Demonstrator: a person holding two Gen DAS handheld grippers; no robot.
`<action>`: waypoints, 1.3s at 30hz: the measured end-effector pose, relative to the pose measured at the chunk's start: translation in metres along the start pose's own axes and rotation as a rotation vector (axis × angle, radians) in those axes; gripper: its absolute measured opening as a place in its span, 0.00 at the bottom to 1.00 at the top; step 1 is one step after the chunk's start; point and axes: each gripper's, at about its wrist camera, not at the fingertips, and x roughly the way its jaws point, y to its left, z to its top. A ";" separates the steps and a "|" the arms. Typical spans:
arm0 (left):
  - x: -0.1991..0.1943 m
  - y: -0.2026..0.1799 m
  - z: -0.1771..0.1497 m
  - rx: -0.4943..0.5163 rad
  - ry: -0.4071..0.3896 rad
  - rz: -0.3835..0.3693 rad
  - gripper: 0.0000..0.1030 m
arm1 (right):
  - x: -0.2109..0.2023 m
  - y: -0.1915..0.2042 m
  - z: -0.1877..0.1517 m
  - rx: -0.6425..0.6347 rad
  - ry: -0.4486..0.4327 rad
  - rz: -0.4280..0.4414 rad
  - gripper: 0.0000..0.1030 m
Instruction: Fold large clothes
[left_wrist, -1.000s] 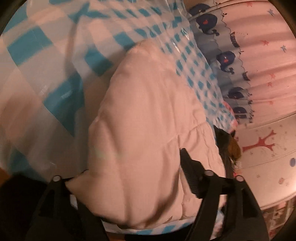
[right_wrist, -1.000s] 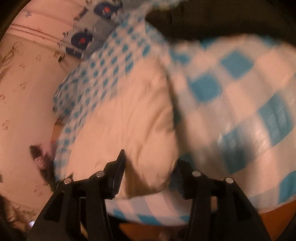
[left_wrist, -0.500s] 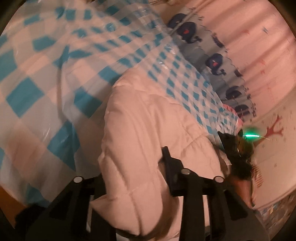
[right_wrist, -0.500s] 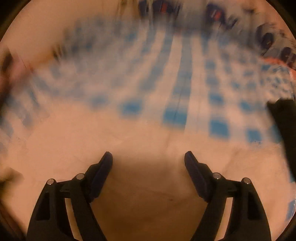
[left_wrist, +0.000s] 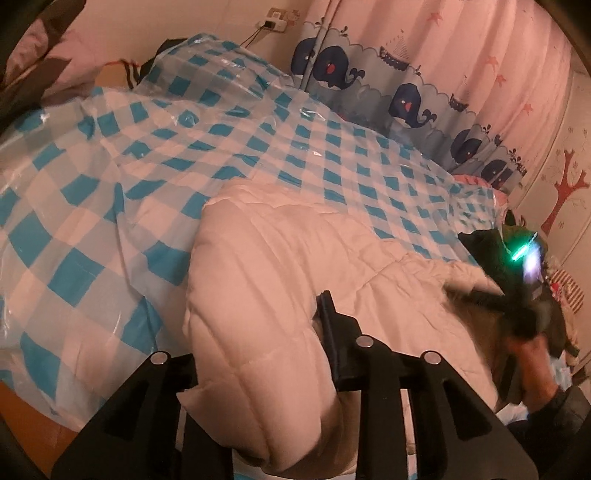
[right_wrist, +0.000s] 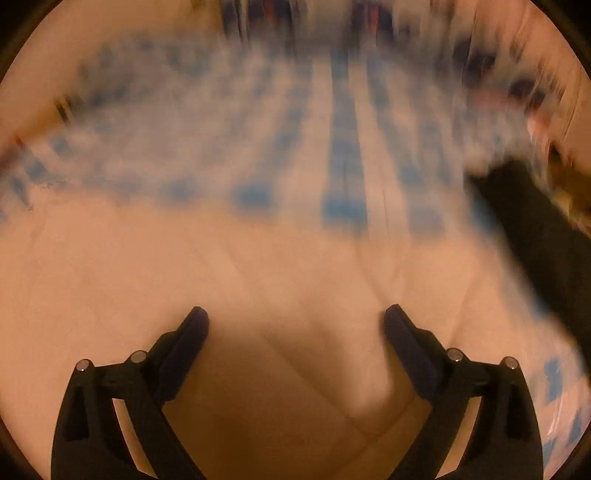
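White quilted coat (left_wrist: 266, 295) bunches between the left gripper (left_wrist: 258, 332) jaws, gripped there and lying on ahead across the checked sheet (left_wrist: 110, 184). Right gripper (right_wrist: 295, 317) gapes wide above it, holding nothing. Mid-fold, likely; next it needs a fresh hold.

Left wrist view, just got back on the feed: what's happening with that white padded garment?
A person is folding a white quilted garment on a surface covered by a blue-checked plastic sheet. The left gripper is clamped on a thick fold of it. The right gripper is open above the same white fabric, holding nothing; its view is motion-blurred.
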 end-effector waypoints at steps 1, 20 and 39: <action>-0.001 -0.003 -0.001 0.008 -0.002 0.001 0.28 | -0.002 -0.007 -0.003 0.028 -0.018 0.027 0.90; -0.010 -0.027 -0.007 0.086 -0.029 0.067 0.49 | -0.014 0.086 -0.020 -0.203 -0.033 0.083 0.92; 0.002 0.028 -0.030 -0.208 0.109 -0.051 0.65 | -0.099 0.045 -0.004 -0.099 -0.263 0.115 0.94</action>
